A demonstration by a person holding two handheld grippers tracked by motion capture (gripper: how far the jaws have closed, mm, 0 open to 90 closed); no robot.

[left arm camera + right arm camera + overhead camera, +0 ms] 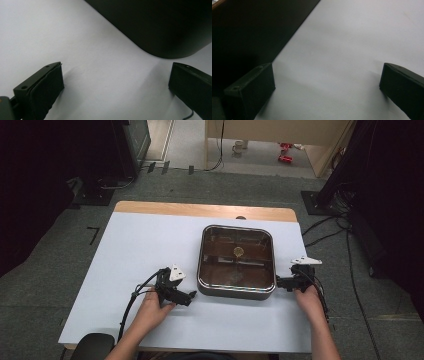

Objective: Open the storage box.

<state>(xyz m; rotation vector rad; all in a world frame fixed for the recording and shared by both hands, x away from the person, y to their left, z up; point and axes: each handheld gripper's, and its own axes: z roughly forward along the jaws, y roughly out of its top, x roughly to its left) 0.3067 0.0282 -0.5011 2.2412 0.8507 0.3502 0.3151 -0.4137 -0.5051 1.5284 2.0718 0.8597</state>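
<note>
Worktop (150, 245), white-covered: square pan (236, 292) set right of centre. Left tongs (186, 296) and right tongs (280, 283), both spread wide and empty, are stationed at its near corners, judged ready for lifting.

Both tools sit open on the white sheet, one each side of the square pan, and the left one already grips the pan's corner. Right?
Not quite. The left tool grips nothing: the left gripper view shows its jaws wide apart over bare white sheet, with the pan corner ahead of them, untouched. The rest holds: the right tool is open too, beside the pan.
</note>
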